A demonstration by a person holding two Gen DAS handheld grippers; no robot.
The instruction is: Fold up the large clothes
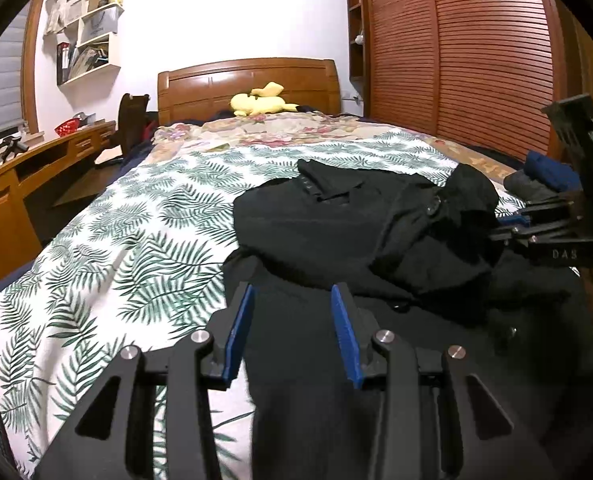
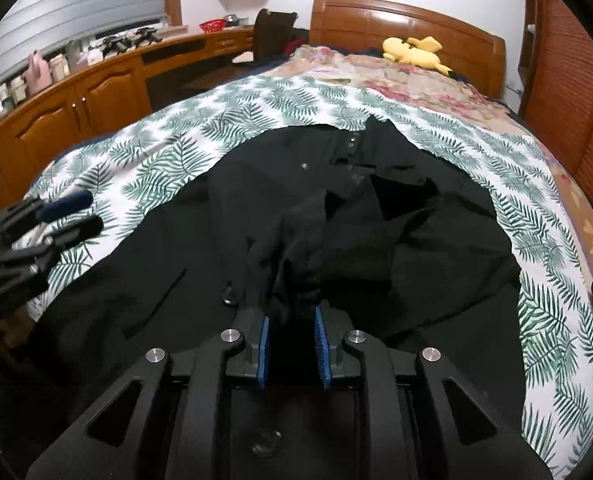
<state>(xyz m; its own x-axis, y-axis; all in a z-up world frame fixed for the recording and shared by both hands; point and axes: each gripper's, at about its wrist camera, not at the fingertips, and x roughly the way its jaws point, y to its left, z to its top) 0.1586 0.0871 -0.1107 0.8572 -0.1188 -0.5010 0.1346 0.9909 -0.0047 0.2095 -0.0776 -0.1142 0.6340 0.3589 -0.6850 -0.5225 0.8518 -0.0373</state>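
A large black buttoned garment (image 1: 336, 232) (image 2: 416, 240) lies crumpled on the palm-leaf bedspread (image 1: 136, 240) (image 2: 216, 120). My right gripper (image 2: 291, 314) is over its near middle, and a bunched fold of black cloth rises from between the blue pads and fills the narrow gap at their tips. In the left wrist view this right gripper (image 1: 500, 228) comes in from the right edge, with the fold lifted at its tips. My left gripper (image 1: 293, 288) hovers over the garment's near left part, jaws apart and nothing between them. It shows at the left edge of the right wrist view (image 2: 90, 212).
A yellow plush toy (image 1: 262, 102) (image 2: 414, 52) lies by the wooden headboard (image 1: 248, 80). A slatted wardrobe (image 1: 476, 60) runs along the right side. A wooden desk (image 1: 36, 168) (image 2: 76, 100) lines the left wall. Folded blue and grey clothes (image 1: 544, 180) sit at the bed's right edge.
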